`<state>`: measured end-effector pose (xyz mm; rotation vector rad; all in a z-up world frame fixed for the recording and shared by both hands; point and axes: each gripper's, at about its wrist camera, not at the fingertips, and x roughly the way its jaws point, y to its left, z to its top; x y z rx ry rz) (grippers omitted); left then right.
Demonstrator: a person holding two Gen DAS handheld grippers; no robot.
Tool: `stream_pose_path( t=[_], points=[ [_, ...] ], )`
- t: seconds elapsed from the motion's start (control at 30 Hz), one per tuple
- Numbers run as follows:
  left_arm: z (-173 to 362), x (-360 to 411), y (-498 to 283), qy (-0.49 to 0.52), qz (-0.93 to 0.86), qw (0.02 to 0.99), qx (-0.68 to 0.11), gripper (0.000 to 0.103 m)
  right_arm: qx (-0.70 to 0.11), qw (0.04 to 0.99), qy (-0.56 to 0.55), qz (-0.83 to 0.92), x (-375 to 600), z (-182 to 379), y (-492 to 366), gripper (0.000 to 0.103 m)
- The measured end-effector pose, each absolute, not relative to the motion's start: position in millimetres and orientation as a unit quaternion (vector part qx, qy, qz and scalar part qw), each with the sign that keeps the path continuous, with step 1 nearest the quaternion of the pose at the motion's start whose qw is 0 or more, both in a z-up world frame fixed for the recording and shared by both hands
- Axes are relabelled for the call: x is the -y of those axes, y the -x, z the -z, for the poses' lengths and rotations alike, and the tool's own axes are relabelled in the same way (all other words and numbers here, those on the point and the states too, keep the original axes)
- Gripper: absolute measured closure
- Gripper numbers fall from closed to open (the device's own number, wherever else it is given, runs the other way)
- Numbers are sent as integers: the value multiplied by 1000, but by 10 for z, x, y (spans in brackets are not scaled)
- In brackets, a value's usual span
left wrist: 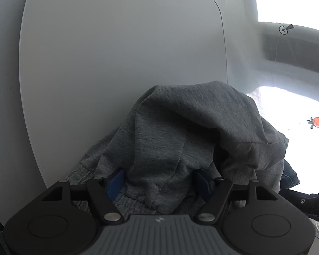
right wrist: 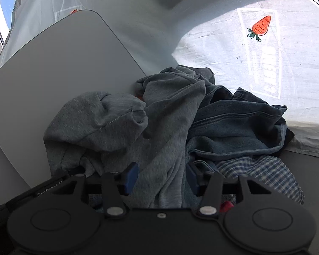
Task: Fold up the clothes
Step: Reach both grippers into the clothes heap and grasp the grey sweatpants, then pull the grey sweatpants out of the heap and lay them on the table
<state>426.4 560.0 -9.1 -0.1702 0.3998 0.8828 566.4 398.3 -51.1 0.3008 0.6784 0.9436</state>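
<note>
Grey sweatpants (left wrist: 180, 140) fill the left wrist view, bunched at the edge of the white table (left wrist: 117, 53), partly hanging off toward the sheet with the carrot print (left wrist: 318, 122). The left gripper (left wrist: 158, 183) has its jaws spread wide with the waistband fabric sitting between the blue pads (left wrist: 114, 183), not pinched as far as I can tell.

Over on the right wrist view, the same grey sweatpants (right wrist: 121, 123) sit tangled on a pile with denim jeans (right wrist: 240, 123) and a checked shirt (right wrist: 261, 174). The right gripper (right wrist: 161, 178) is also spread open around a grey fold.

Risk here, I'd guess: a grab this deep in the pile could catch the jeans too, or drag everything off the table.
</note>
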Motion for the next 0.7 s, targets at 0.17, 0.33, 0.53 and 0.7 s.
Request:
stream_pose_path(
  t=[0.17,0.33,0.53,0.7],
  points=[
    [54,-5444,-4202,80,-403,892,-188,82,-347,817,-140,-440,-4167,692,-5734,77],
    [-87,-5313,-4074,90,-396,897,-175,97,-290,844,-134,-432,-3873,503,-5576,94],
    [-314,-4950,-3890,97,-373,909,-158,98,-200,893,-130,-383,-3048,-12,-5403,96],
    [-511,-4201,-3833,79,-312,936,-146,98,-157,922,-170,-310,-1986,-273,-5271,97]
  ],
)
